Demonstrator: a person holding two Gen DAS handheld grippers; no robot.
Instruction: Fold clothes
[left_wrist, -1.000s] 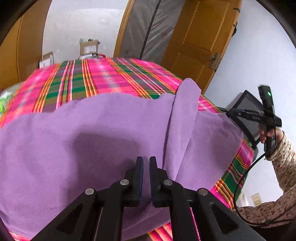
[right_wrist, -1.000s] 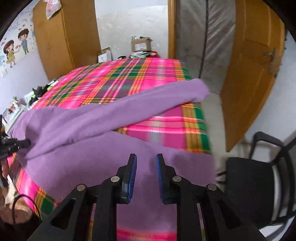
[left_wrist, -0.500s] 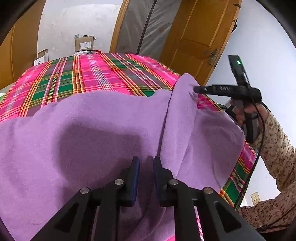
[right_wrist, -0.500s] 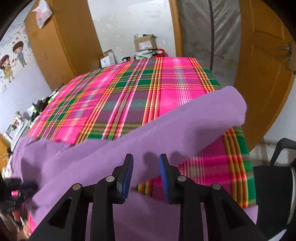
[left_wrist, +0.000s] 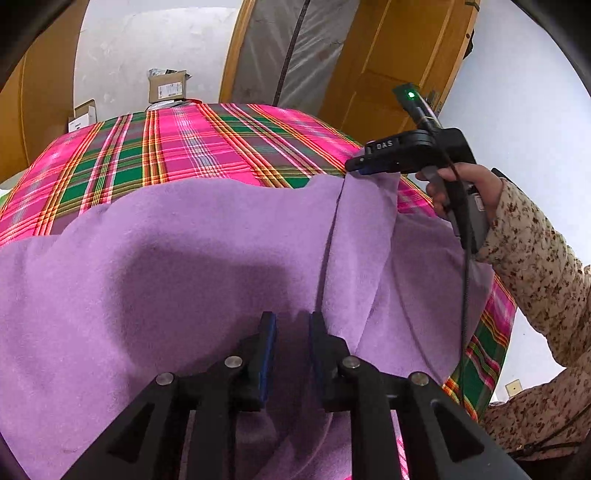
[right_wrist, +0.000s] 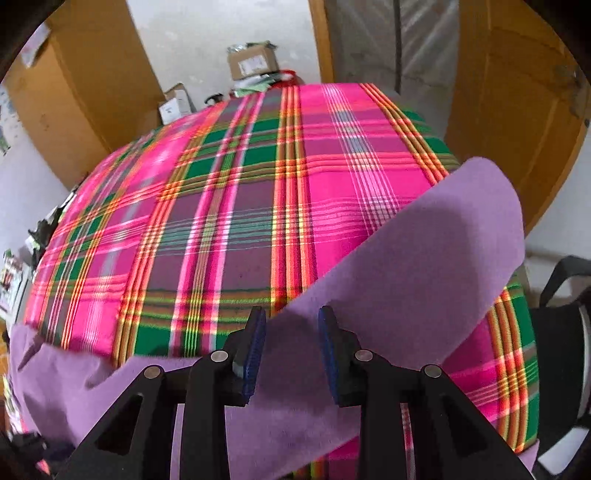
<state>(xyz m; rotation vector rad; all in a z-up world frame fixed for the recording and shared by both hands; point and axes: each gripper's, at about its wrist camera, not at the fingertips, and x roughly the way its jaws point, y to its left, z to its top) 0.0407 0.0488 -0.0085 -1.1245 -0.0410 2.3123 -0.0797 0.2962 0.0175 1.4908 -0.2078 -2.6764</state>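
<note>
Left wrist view, far left: cardboard boxes (left_wrist: 168, 86) on the floor beyond the worktop. Pink-and-green plaid cloth (left_wrist: 184, 147) spread over the whole worktop. Purple garment (left_wrist: 147, 295) lying flat across the near part of the plaid, its far edge wavy and its near edge running out of frame below.

Centre, low: left gripper (left_wrist: 291, 321) angled down over the purple fabric. Jaws spread, just been opening. Fabric visible in the gap, pads not pressing on it. Shadow cast on the cloth just ahead.

Right of centre: long purple strip (left_wrist: 362, 240), apparently a sleeve, folded across the garment from beside the left jaws to the far edge.

Further right: right gripper (left_wrist: 356, 168) with its tips at the strip's far end; cannot tell from here whether touching. Hand (left_wrist: 465, 184) wrapped round its handle, speckled sleeve (left_wrist: 535, 251) behind, cable hanging below. Wooden door (left_wrist: 399, 55) in the background.

Right wrist view, left to right: garment edge low at left, open plaid through the middle, strip slanting up to the right. Right jaws spread, opened within the last moment, strip's edge showing in the gap, nothing pinched. Black chair (right_wrist: 561, 295) at far right, off the worktop.
</note>
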